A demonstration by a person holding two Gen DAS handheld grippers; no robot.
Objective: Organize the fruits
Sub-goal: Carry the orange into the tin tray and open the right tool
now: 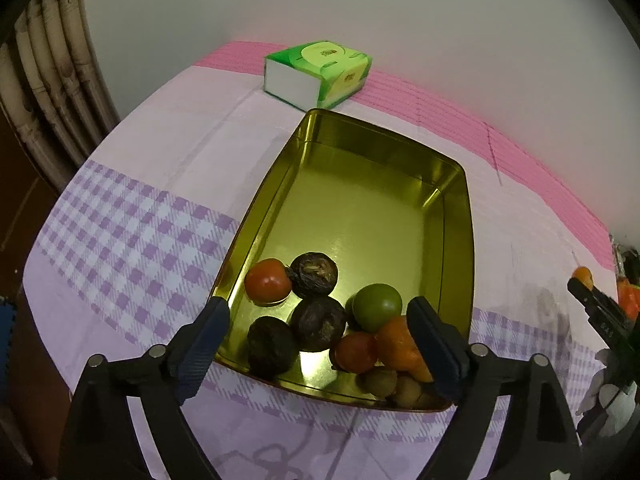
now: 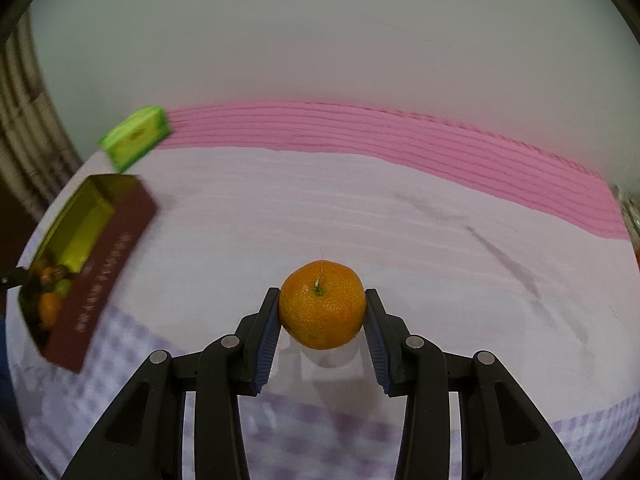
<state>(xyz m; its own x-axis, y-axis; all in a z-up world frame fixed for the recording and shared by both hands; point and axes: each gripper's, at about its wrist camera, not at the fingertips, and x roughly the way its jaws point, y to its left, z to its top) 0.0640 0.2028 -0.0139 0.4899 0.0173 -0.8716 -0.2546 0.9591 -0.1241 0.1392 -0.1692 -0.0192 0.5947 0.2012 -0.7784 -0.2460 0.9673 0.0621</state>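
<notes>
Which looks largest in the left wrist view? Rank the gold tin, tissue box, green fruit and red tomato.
1. gold tin
2. tissue box, though it sits farther away
3. green fruit and red tomato look about alike; not ranked.

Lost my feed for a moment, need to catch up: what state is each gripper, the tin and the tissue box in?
left gripper: open over the tin's near end, nothing gripped
right gripper: shut on the orange, clear of the tablecloth
tin: lidless, fruit piled at near end, far half bare
tissue box: lying flat beyond the tin
</notes>
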